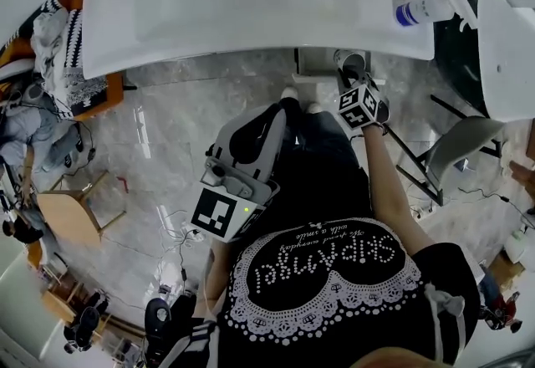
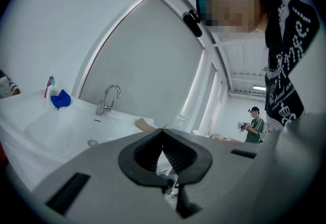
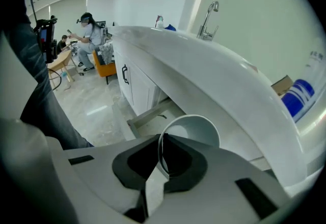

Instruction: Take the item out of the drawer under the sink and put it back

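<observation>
My right gripper [image 1: 349, 79] [image 3: 160, 154] is shut on the rim of a pale grey cup [image 1: 352, 64] [image 3: 192, 130]. It holds the cup tilted, just under the front edge of the white sink [image 1: 209, 15] [image 3: 214, 65]. An open drawer [image 1: 319, 65] [image 3: 146, 115] juts out below the sink, beside and under the cup. My left gripper [image 1: 276, 114] [image 2: 163, 142] hangs lower left of it, in front of the person's legs. Its jaws are shut with nothing between them, and it points roughly level at the sink [image 2: 56, 126] and faucet [image 2: 108, 98].
A white bottle with a blue label [image 1: 422, 8] [image 3: 298, 95] lies on the counter's right end. A blue cloth [image 2: 61, 99] sits at the sink's far left. White cabinet doors [image 3: 132, 78] run left of the drawer. A wooden stool [image 1: 71, 216] and clutter stand left; other people [image 3: 89, 34] [image 2: 252, 123] are far off.
</observation>
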Demonstrator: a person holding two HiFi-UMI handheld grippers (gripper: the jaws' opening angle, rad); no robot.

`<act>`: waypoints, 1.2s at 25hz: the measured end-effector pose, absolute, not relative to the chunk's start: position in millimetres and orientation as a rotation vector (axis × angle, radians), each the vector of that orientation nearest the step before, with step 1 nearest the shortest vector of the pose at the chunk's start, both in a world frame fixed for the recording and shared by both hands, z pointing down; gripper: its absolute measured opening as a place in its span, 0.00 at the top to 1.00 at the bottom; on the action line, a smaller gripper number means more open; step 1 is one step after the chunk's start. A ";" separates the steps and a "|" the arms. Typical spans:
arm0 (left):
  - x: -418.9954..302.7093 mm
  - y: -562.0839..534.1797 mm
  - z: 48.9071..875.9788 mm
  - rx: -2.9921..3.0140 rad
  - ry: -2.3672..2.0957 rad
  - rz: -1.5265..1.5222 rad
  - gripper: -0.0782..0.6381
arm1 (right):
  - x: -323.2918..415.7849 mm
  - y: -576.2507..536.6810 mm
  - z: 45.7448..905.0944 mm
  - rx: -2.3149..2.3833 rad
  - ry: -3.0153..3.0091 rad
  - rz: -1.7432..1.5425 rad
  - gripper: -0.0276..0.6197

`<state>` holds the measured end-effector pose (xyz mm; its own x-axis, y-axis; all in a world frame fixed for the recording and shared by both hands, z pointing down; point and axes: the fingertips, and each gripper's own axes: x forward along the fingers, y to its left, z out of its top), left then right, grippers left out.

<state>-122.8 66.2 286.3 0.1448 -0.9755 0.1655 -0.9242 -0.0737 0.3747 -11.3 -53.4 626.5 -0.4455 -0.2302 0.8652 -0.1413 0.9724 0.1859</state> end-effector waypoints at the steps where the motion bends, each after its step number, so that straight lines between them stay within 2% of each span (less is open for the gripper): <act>1: -123.2 65.0 285.9 2.051 -1.811 -0.183 0.88 | -12.5 -52.8 621.6 0.278 -2.051 -0.107 0.92; 21: -111.3 45.9 270.5 2.203 -1.693 -0.254 0.88 | 15.5 -39.0 533.5 0.440 -2.169 -0.160 0.92; 30: -106.6 45.9 264.6 2.233 -1.684 -0.284 0.88 | 15.7 -41.6 450.5 0.590 -2.315 -0.192 0.92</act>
